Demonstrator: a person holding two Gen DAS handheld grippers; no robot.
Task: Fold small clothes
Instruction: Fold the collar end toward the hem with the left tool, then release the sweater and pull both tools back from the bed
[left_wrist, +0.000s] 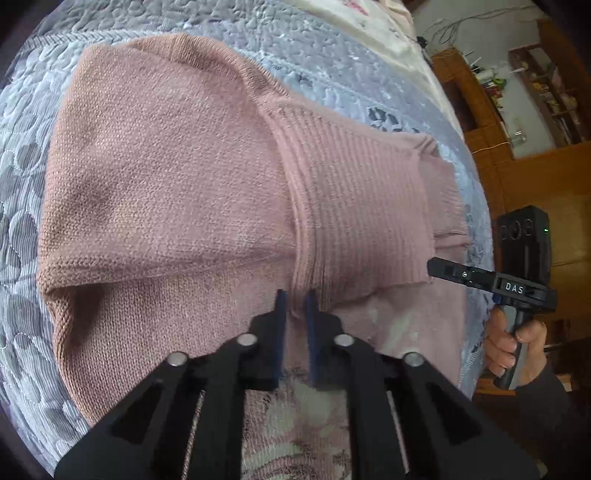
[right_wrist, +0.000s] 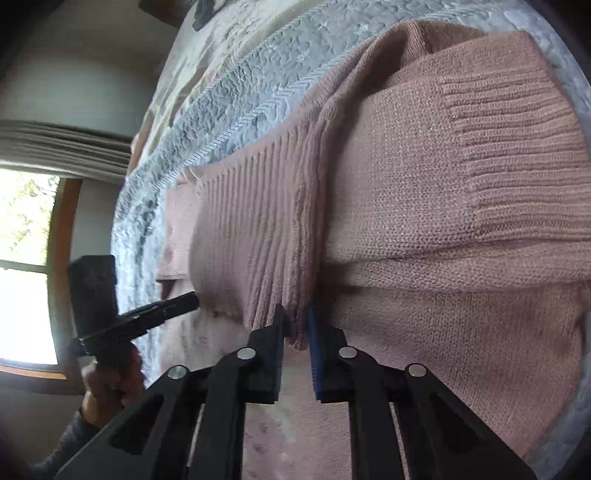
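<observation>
A pink knit sweater lies on the bed, partly folded, its ribbed hem laid back over the body. My left gripper is shut on a raised ridge of the knit beside that hem. My right gripper is shut on the lower corner of the ribbed hem, which bunches between its blue pads. A sleeve with a ribbed cuff lies across the body. Each gripper shows in the other's view, held by a hand: the right gripper at the hem's edge and the left gripper likewise.
A grey-blue quilted bedspread lies under the sweater, with a pale floral sheet beyond it. Wooden shelves and furniture stand past the bed's edge. A window with a curtain is on the other side.
</observation>
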